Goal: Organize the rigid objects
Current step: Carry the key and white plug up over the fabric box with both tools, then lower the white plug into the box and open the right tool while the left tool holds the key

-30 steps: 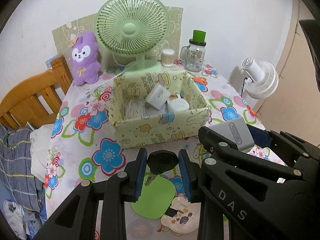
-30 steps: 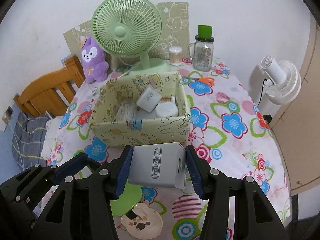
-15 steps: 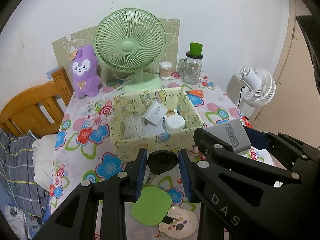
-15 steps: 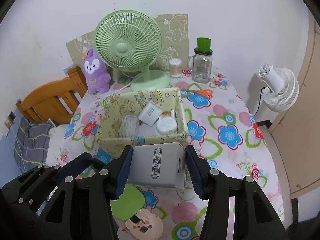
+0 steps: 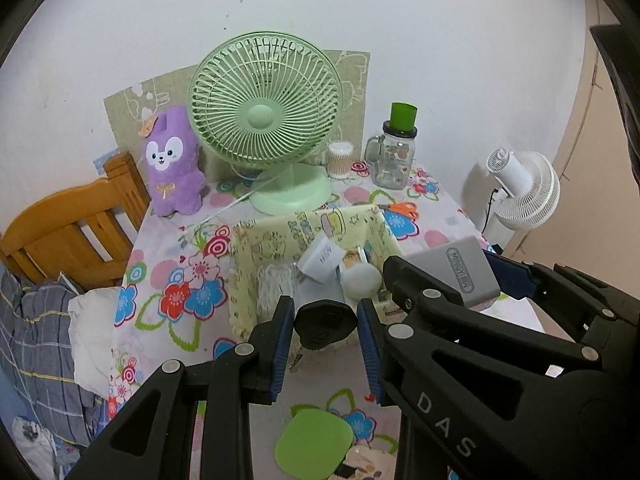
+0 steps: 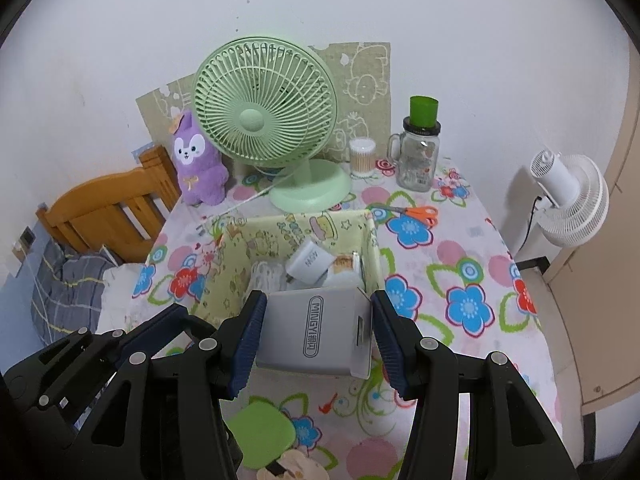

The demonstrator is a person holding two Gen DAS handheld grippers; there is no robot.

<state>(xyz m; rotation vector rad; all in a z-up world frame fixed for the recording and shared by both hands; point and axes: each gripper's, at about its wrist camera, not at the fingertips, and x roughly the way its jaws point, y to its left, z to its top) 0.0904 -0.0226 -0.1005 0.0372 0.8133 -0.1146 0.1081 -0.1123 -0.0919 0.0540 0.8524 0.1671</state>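
Observation:
My left gripper (image 5: 325,340) is shut on a black key fob (image 5: 325,327) and holds it in the air in front of the yellow patterned box (image 5: 280,236). My right gripper (image 6: 316,330) is shut on a grey power bank (image 6: 314,332) marked MINGYI, held above the box's (image 6: 370,236) near wall. It also shows in the left wrist view (image 5: 460,270). Inside the box lie a white charger (image 6: 310,260), a white coiled cable (image 5: 272,284) and a round white case (image 5: 360,280).
A green desk fan (image 6: 264,120), a purple plush (image 6: 198,164), a cotton swab jar (image 6: 362,156) and a glass mug jar (image 6: 420,160) stand at the back. Orange scissors (image 6: 416,212) lie behind the box. A green pad (image 5: 314,444) lies at the front. A white fan (image 6: 572,200) stands off-table right; a wooden chair (image 6: 108,208) left.
Both grippers have risen and drawn back from the table, each still holding its object. The box and fan look smaller and farther than before.

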